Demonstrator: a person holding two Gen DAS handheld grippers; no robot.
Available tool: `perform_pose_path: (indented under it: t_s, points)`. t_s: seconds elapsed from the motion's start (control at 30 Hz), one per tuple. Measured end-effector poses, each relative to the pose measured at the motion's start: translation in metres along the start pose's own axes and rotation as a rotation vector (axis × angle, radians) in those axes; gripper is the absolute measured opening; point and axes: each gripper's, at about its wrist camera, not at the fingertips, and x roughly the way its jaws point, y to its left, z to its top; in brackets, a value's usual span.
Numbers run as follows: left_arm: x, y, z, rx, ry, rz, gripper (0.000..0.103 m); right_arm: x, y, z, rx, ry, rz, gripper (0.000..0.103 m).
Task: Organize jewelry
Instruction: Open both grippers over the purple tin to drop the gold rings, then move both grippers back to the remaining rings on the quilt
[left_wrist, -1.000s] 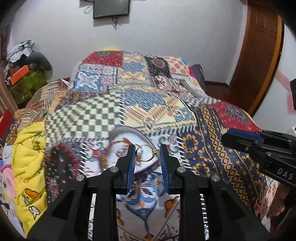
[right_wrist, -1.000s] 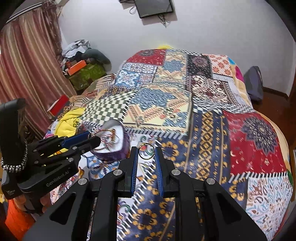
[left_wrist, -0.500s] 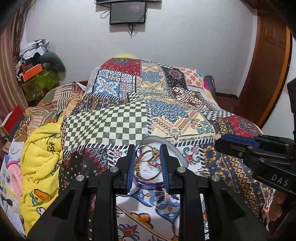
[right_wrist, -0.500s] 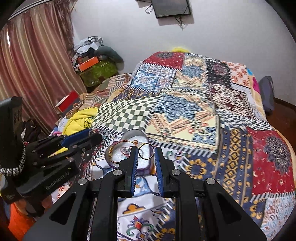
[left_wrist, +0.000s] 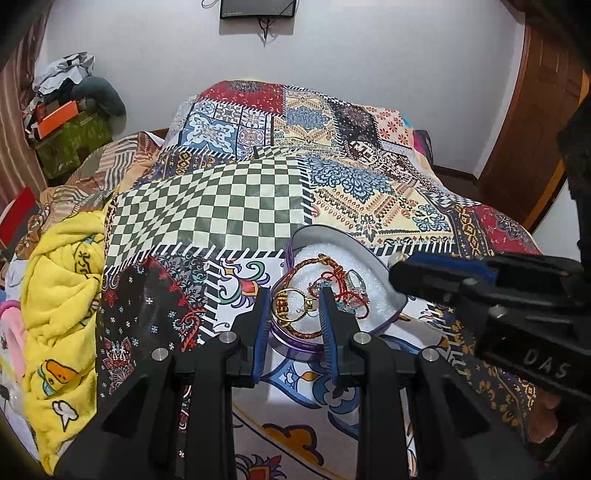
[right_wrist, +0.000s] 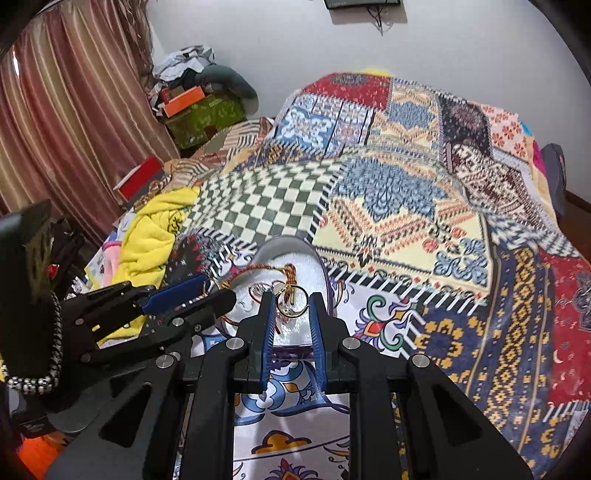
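Note:
A round purple-rimmed jewelry box (left_wrist: 384, 271) with a white lining lies on the patchwork bedspread; it also shows in the right wrist view (right_wrist: 325, 273). It holds red and gold cord bracelets (left_wrist: 328, 264) and a silver ring (left_wrist: 356, 280). My left gripper (left_wrist: 293, 306) is shut on a gold ring (left_wrist: 295, 306) above the box's near rim. My right gripper (right_wrist: 291, 304) is shut on another gold ring (right_wrist: 292, 304) over the box. The right gripper also shows at the right of the left wrist view (left_wrist: 443, 273).
A yellow blanket (left_wrist: 59, 295) is bunched at the bed's left edge. Boxes and clothes (right_wrist: 195, 107) are piled in the far left corner by a striped curtain (right_wrist: 74, 110). A wooden door (left_wrist: 535, 129) stands at the right.
Both grippers, each still holding its ring, have moved left and forward until they hang over the jewelry box. The box now lies right under the fingertips.

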Motion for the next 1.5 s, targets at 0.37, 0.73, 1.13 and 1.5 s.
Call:
perform_pose_path:
  t_s: [0.37, 0.73, 1.13, 1.5]
  points:
    - [0.004, 0.004, 0.005, -0.024, -0.008, -0.029, 0.025, 0.010, 0.000, -0.001, -0.021, 0.024, -0.002, 0.017]
    - [0.000, 0.002, 0.003, -0.009, -0.003, -0.015, 0.028, 0.013, 0.001, -0.006, -0.032, 0.050, -0.003, 0.017]
    - [-0.018, 0.007, 0.006, -0.018, -0.032, 0.011, 0.037, 0.000, 0.002, -0.005, -0.040, 0.033, -0.022, 0.019]
    - [-0.041, -0.002, 0.008, -0.003, -0.062, 0.010, 0.037, -0.041, -0.010, -0.003, -0.015, -0.040, -0.075, 0.029]
